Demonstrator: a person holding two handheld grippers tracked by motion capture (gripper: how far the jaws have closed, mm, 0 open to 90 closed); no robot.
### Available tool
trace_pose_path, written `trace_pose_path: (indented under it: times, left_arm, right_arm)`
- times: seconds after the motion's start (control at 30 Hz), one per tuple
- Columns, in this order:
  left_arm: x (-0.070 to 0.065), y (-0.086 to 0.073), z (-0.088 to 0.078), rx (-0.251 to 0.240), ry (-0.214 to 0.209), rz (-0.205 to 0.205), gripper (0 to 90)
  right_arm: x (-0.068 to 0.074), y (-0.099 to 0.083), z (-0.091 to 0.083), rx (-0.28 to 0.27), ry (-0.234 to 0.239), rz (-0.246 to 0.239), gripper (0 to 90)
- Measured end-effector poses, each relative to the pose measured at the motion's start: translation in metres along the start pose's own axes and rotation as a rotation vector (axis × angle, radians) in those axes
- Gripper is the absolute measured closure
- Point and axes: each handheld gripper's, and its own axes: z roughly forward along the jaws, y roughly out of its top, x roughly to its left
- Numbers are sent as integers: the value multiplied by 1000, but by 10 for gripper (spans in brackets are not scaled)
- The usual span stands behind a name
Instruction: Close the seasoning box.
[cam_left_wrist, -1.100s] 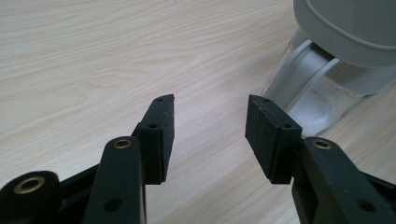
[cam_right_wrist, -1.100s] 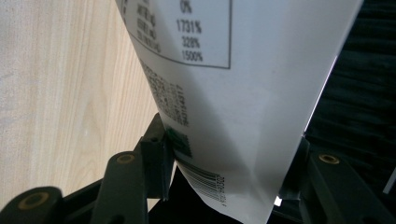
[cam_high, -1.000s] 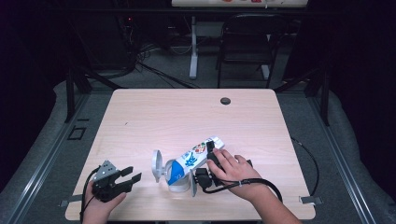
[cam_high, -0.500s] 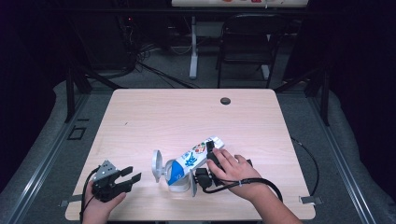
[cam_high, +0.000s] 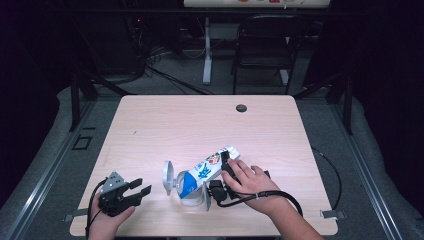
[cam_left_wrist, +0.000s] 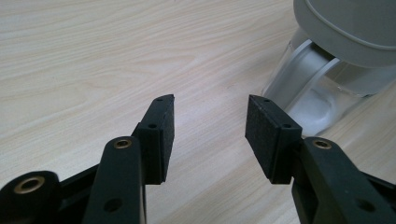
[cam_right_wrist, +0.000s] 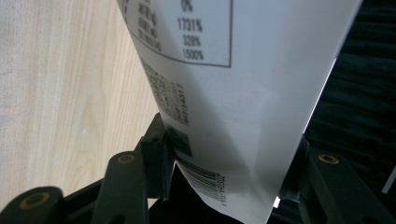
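Right tool (cam_high: 226, 172) is clamped on a carton (cam_high: 207, 169), one pad on each side face; the right gripper view shows the barcode end wedged between the pads (cam_right_wrist: 159, 154). The carton is tilted over a grey lidded bin (cam_high: 187, 192) near the front edge of the counter (cam_high: 200, 125), its blue end poking into the bin mouth, its printed end up toward the right hand (cam_high: 250, 182). The bin lid (cam_high: 167, 177) stands open on the left side.

Left tool (cam_high: 131, 191) sits apart from the bin with its jaws spread and nothing between them, low over the counter at front left. In the left gripper view the bin (cam_left_wrist: 327, 79) is just beyond its right pad (cam_left_wrist: 264, 135).

Risks, as I judge them:
- Carton looks wide for the bin mouth. A push at this slant could jam it on the rim or tip the bin over, since nothing steadies the bin.
- Grip is near one end only, on smooth card. The carton could pivot or slide in the pads and drop onto the counter.
- Squeezing harder could dent the carton.
- The lid could swing shut on the carton if the bin gets knocked.
- The bin stands near the front edge, so a shove toward the person could slide it off.
- The left tool would need to brace the bin first. Its open pads could bump it instead.
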Motion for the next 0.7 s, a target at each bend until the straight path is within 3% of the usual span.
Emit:
trace_pose_path:
  times: [0.7]
  left_arm:
    - [0, 0, 0, 0, 0, 1, 528]
  right_arm:
    - [-2, 1, -2, 14, -4, -22, 511]
